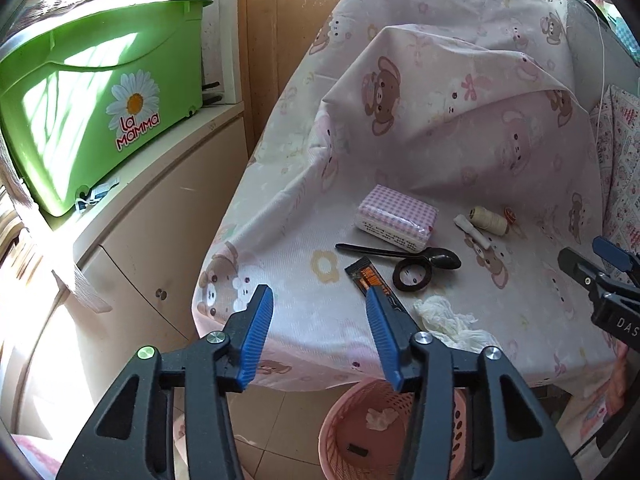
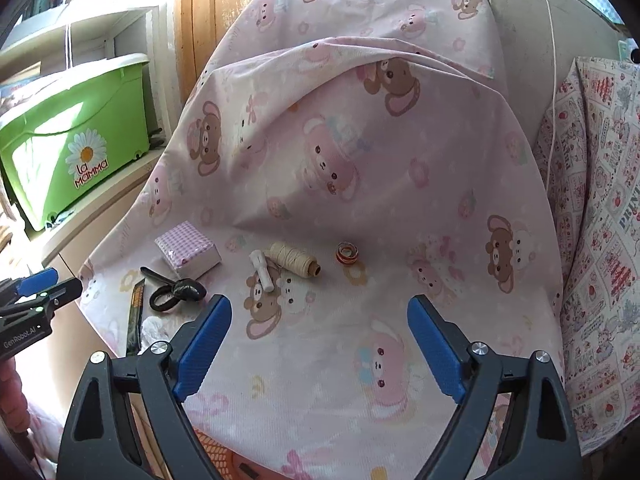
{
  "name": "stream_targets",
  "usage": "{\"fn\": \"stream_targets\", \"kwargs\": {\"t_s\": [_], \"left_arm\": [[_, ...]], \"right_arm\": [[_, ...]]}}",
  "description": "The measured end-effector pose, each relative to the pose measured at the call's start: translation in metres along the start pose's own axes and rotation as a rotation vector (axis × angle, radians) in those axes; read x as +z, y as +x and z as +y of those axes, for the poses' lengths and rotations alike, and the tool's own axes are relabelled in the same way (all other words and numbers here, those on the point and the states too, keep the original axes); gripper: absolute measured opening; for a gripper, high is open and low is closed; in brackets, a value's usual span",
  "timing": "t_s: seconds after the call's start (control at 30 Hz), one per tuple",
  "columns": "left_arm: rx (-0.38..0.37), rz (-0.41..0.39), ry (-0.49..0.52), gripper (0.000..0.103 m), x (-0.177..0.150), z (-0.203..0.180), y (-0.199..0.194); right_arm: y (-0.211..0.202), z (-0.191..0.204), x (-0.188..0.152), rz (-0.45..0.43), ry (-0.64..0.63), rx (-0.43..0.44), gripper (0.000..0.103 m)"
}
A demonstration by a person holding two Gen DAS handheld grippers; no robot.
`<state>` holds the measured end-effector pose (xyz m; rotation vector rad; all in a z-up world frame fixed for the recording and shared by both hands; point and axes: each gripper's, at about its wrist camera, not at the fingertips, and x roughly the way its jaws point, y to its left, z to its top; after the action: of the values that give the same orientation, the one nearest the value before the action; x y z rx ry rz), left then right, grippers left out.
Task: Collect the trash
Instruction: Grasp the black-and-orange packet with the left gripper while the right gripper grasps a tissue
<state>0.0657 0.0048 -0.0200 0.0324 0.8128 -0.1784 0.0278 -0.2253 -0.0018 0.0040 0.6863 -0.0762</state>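
From my left wrist, the left gripper (image 1: 320, 304) hung with fingers apart, empty, above the wrapper (image 1: 366, 278) and tissue (image 1: 444, 314) at the cloth's (image 1: 440, 140) edge; the basket (image 1: 360, 432) sat below. From my right wrist, the right gripper (image 2: 319, 320) gaped wide over bare cloth, near the thread spool (image 2: 292, 260).

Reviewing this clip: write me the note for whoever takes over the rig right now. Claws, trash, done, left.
Left claw: open, empty, over the table's near edge by the dark wrapper.
Right claw: open, empty, above the cloth.
Trash on the table: wrapper, crumpled white tissue.
Done: pink basket on the floor already holds a tissue scrap and a small dark piece.
Left: bin the wrapper and tissue; check the spoon, ring, thread spool.
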Motion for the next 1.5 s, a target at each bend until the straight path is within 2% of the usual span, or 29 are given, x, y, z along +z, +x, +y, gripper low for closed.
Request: {"fn": "stream_targets", "kwargs": {"t_s": [0.2, 0.3, 0.33, 0.4, 0.47, 0.53, 0.63, 0.7, 0.77, 0.9, 0.97, 1.0, 1.13, 1.3, 1.4, 1.5], "left_arm": [[-0.017, 0.048, 0.012, 0.045, 0.001, -0.014, 0.015], [0.007, 0.105, 0.04, 0.045, 0.002, -0.024, 0.031], [0.022, 0.107, 0.047, 0.045, 0.002, -0.024, 0.033], [0.049, 0.086, 0.028, 0.045, 0.004, -0.02, 0.03], [0.04, 0.074, 0.001, 0.045, 0.008, -0.014, 0.026], [0.045, 0.061, -0.02, 0.045, 0.011, -0.008, 0.022], [0.122, 0.025, 0.006, 0.045, 0.011, -0.006, 0.019], [0.142, 0.013, 0.014, 0.045, 0.012, -0.005, 0.017], [0.13, 0.019, -0.008, 0.045, 0.013, -0.002, 0.018], [0.125, 0.023, -0.012, 0.045, 0.012, -0.003, 0.02], [0.111, 0.033, -0.01, 0.045, 0.011, -0.008, 0.022], [0.098, 0.044, -0.013, 0.045, 0.011, -0.009, 0.024], [0.04, 0.103, -0.042, 0.051, 0.009, -0.016, 0.034], [-0.031, 0.187, -0.095, 0.065, 0.005, -0.025, 0.051], [-0.03, 0.202, -0.073, 0.065, 0.002, -0.036, 0.057], [0.008, 0.192, -0.008, 0.065, 0.0, -0.052, 0.062]], "right_arm": [[0.004, 0.022, -0.006, 0.022, -0.034, 0.066, 0.087], [0.008, 0.029, -0.014, 0.051, -0.017, 0.105, 0.082], [0.009, 0.031, -0.017, 0.062, -0.006, 0.122, 0.077], [0.012, 0.036, -0.023, 0.088, 0.009, 0.169, 0.071], [0.013, 0.044, -0.027, 0.107, 0.01, 0.234, 0.066], [0.013, 0.053, -0.03, 0.114, 0.006, 0.305, 0.065], [0.013, 0.07, -0.032, 0.133, -0.029, 0.374, 0.062], [0.016, 0.078, -0.033, 0.15, -0.049, 0.379, 0.055], [0.021, 0.08, -0.036, 0.176, -0.042, 0.385, 0.041], [0.031, 0.078, -0.039, 0.225, -0.004, 0.405, 0.025], [0.033, 0.079, -0.039, 0.25, -0.008, 0.444, 0.004], [0.031, 0.078, -0.038, 0.248, -0.005, 0.45, 0.004], [0.012, 0.068, -0.027, 0.145, -0.034, 0.341, 0.003], [0.006, 0.029, -0.013, 0.088, 0.051, 0.228, 0.003], [0.003, 0.016, -0.009, 0.061, 0.056, 0.16, 0.003], [0.001, 0.008, -0.007, 0.057, 0.083, 0.158, 0.003]]}}
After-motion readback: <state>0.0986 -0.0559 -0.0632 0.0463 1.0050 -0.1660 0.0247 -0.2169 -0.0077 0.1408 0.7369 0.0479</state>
